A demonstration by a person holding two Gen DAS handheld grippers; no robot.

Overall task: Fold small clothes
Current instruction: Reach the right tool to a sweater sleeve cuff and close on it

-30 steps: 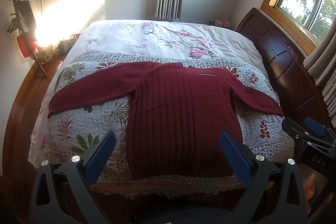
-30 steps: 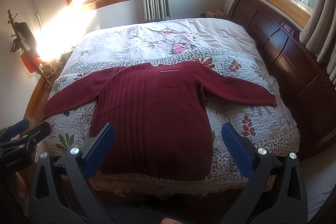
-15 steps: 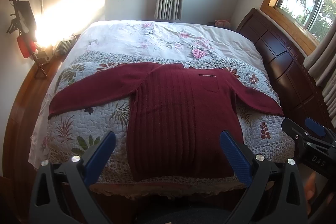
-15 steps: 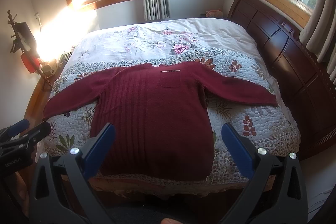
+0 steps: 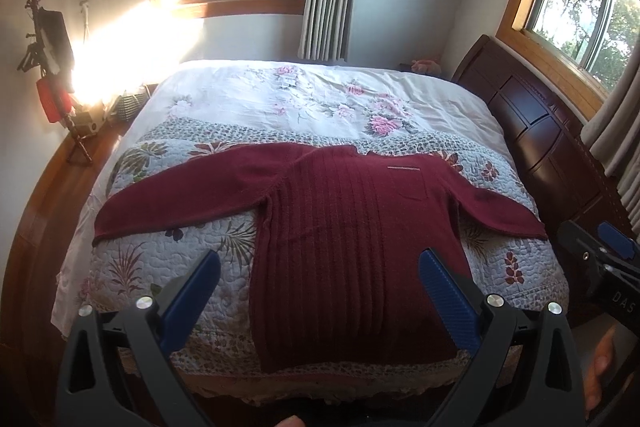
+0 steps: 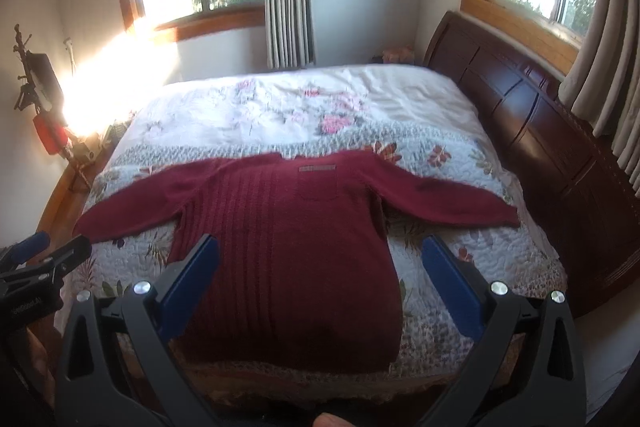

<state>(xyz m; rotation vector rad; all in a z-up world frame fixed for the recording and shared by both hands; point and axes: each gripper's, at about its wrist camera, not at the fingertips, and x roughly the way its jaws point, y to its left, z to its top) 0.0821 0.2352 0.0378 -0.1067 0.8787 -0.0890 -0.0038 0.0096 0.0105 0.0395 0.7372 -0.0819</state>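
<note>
**Both grippers empty, sweater flat, no fold started**

Left gripper (image 5: 320,283): jaws spread wide, nothing between them. Right gripper (image 6: 320,267): same, apart and empty. Both held above the near edge of the bed (image 5: 132,267), aimed forward and down over the hem, level, side by side.

Sweater (image 5: 352,243): dark red ribbed knit, lying flat on the floral quilt (image 5: 224,247), sleeves out to both sides, collar far, hem near.

Handling guess: soft, limp, moderately heavy knit; will sag and stretch, not slip. Pinch a cuff (image 5: 108,227) or shoulder seam, a thin edge, not bulk. Sleeves in first.
</note>
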